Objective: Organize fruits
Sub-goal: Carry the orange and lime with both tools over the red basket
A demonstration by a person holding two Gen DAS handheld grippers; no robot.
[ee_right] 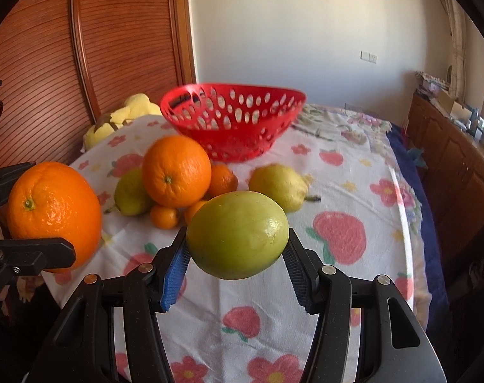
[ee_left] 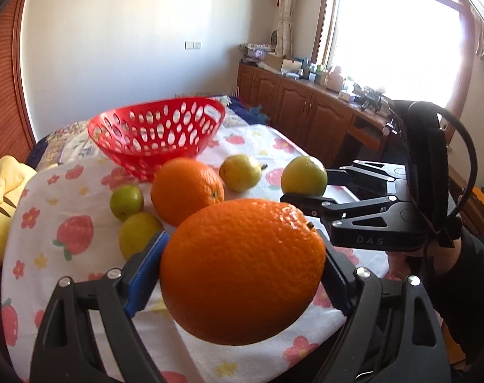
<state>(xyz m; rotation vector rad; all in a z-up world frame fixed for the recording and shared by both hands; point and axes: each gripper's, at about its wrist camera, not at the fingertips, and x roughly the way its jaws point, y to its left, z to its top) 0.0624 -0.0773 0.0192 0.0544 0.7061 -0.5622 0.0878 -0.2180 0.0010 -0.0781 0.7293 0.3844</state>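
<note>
On the left, the left gripper [ee_left: 243, 274] has its jaws spread wide and pinching a large orange [ee_left: 242, 269], clear of the cloth-covered table [ee_left: 251, 140]; to its right, the right gripper [ee_right: 237, 255] pinches a green fruit [ee_right: 237, 234] between its blue pads, also lifted off the cloth. The relation that matters next is the red basket [ee_right: 234, 121]: it stands toward the table's far edge, straight beyond both pairs of jaws and past the fruit heap, its open mouth facing up and its longer span running left to right across both views. Judged from the two wrist views, neither hand is clearly the nearer; the basket sits slightly left of the right gripper's line, slightly left of the left's as well. It looks empty, though its floor is partly hidden by the rim. By count, between jaws and basket: one orange [ee_right: 176, 170], three small tangerines [ee_right: 164, 217] tucked against it, one green fruit and one yellowish one at its left, and one pear [ee_right: 278, 186] at the right, stem pointing right. A yellow plush toy [ee_right: 120, 121] lies by the far left edge.
</note>
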